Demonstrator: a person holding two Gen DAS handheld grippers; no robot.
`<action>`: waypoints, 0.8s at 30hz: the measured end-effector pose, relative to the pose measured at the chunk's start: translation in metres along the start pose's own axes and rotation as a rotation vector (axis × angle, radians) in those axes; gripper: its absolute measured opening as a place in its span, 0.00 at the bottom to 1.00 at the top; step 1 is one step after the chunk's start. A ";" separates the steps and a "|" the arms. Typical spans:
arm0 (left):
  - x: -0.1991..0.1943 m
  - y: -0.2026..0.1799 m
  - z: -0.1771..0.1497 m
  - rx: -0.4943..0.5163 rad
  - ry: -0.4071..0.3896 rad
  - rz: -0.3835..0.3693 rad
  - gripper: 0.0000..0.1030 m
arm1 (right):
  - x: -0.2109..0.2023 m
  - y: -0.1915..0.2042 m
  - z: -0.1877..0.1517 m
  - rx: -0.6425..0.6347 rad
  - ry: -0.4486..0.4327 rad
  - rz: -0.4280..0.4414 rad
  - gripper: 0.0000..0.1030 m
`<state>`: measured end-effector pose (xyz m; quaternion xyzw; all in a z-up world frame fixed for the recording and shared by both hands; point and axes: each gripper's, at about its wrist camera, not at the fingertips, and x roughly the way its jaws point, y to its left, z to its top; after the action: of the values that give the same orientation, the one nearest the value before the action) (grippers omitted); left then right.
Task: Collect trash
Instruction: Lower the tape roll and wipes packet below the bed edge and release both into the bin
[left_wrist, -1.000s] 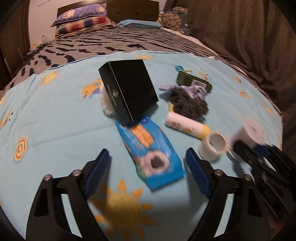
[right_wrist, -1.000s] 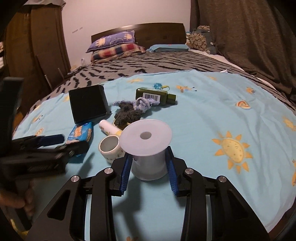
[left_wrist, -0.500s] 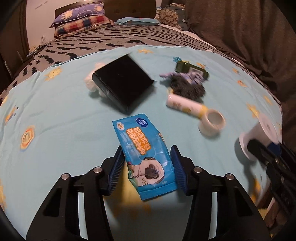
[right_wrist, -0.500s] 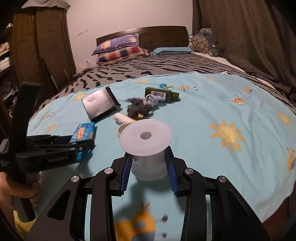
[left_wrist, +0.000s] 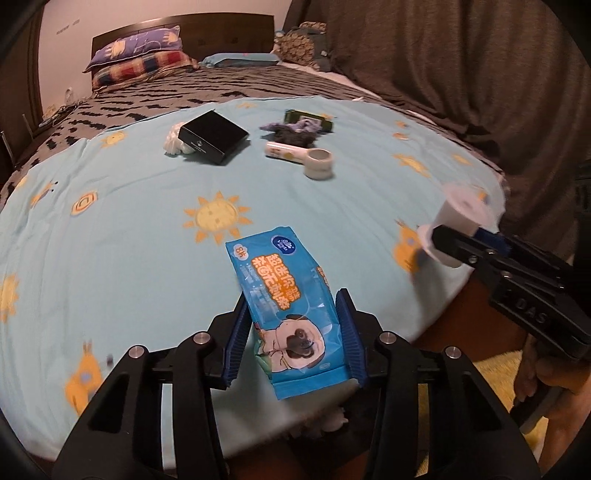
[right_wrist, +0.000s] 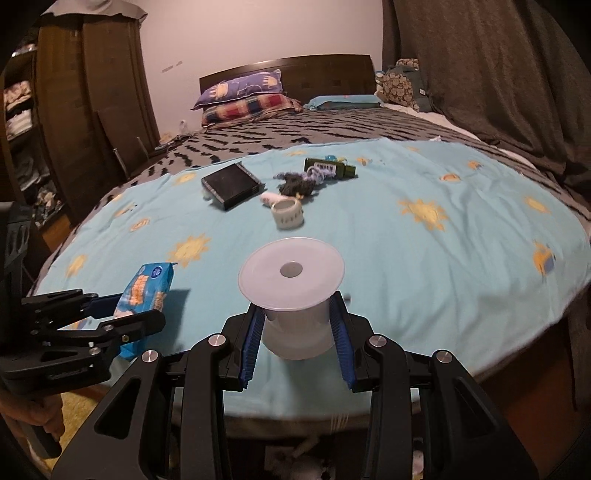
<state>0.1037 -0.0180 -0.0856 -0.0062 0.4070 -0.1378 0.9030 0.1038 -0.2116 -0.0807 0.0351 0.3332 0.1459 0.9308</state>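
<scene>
The left gripper (left_wrist: 293, 332) tilts downward over the near edge of the bed, and its blue-padded jaws, which have just been closing, now press both sides of a flat blue plastic wipes packet printed with a pug's face (left_wrist: 286, 314); the packet is lifted clear of the light blue sheet with yellow sun prints (left_wrist: 140, 236) and sticks out forward past the fingertips. Seen from the right wrist, the same gripper reaches in from the lower left, with part of the person's hand (right_wrist: 35, 415) wrapped round its handle below. The right gripper (right_wrist: 297, 332) also points forward and down, its jaws clamped on the narrow body of a white plastic spool with a wide round flange (right_wrist: 291, 271), which is held above the sheet near the foot of the bed; in the left wrist view it enters from the right edge with fingers on its grip. Farther up the sheet lie a flat black box (left_wrist: 213, 137) resting against a crumpled white tissue (left_wrist: 173, 142), a white roll of tape (left_wrist: 318, 168) touching a cream tube (left_wrist: 286, 151), a dark grey and lilac bundle of cloth (left_wrist: 293, 132) and, behind it, a dark green bottle with a barcode label (right_wrist: 328, 169). Beyond these the grey zigzag bedspread (right_wrist: 295, 133) runs up to patterned pillows (right_wrist: 243, 98) at a dark wooden headboard.
</scene>
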 end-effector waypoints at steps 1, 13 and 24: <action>-0.007 -0.004 -0.008 0.004 -0.004 -0.011 0.42 | -0.005 0.000 -0.006 0.003 0.002 0.001 0.36; -0.016 -0.028 -0.088 0.012 0.074 -0.097 0.42 | -0.017 -0.002 -0.086 0.011 0.137 -0.007 0.36; 0.038 -0.044 -0.154 0.034 0.237 -0.111 0.42 | 0.018 -0.011 -0.150 0.059 0.310 0.000 0.36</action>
<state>0.0037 -0.0546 -0.2108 0.0031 0.5075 -0.1940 0.8395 0.0253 -0.2212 -0.2098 0.0396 0.4770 0.1394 0.8669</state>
